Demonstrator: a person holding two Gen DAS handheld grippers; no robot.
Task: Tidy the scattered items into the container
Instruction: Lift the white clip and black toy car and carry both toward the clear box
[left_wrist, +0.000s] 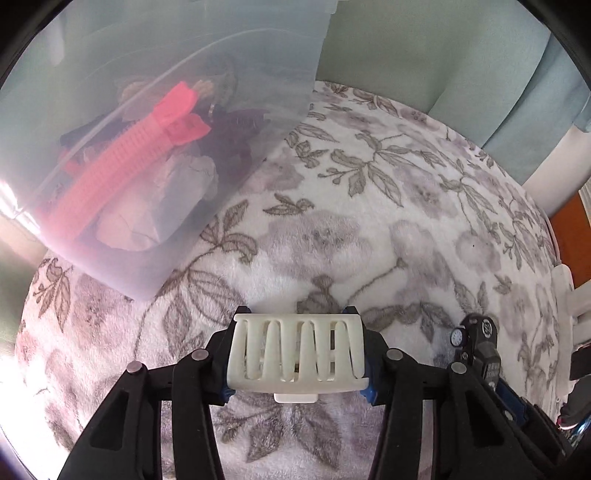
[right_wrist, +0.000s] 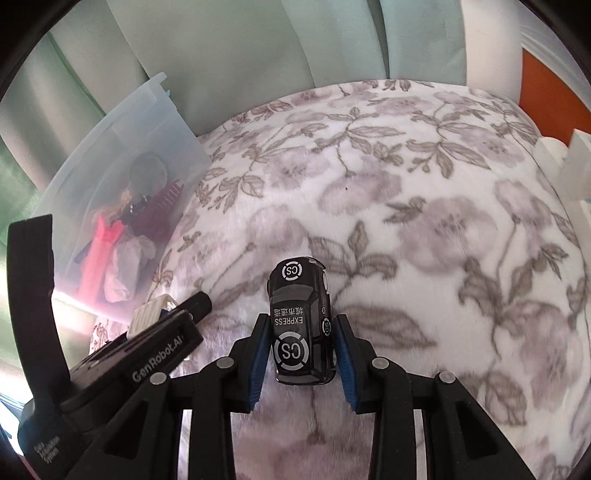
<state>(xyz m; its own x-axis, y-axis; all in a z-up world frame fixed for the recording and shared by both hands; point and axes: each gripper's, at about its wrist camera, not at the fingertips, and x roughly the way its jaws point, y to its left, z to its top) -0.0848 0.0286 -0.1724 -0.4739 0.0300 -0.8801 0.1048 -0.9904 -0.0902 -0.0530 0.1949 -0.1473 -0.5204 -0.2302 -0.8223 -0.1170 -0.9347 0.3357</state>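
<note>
My left gripper (left_wrist: 297, 354) is shut on a cream hair claw clip (left_wrist: 297, 356) and holds it just above the floral blanket (left_wrist: 369, 221). My right gripper (right_wrist: 301, 354) has its blue pads on both sides of a black toy car (right_wrist: 300, 321) marked "EXPRESS" and "CS"; the car also shows at the right of the left wrist view (left_wrist: 480, 347). The translucent plastic container (left_wrist: 147, 110) stands ahead and left of the left gripper; in the right wrist view it (right_wrist: 110, 166) is at the far left. It holds a pink comb (left_wrist: 122, 162), crumpled white paper and dark items.
Pale green curtains (right_wrist: 258, 44) hang behind the blanket. A white frame (right_wrist: 569, 155) and an orange surface (right_wrist: 546, 85) lie at the right edge. The left gripper's body (right_wrist: 155, 354) sits at the lower left of the right wrist view.
</note>
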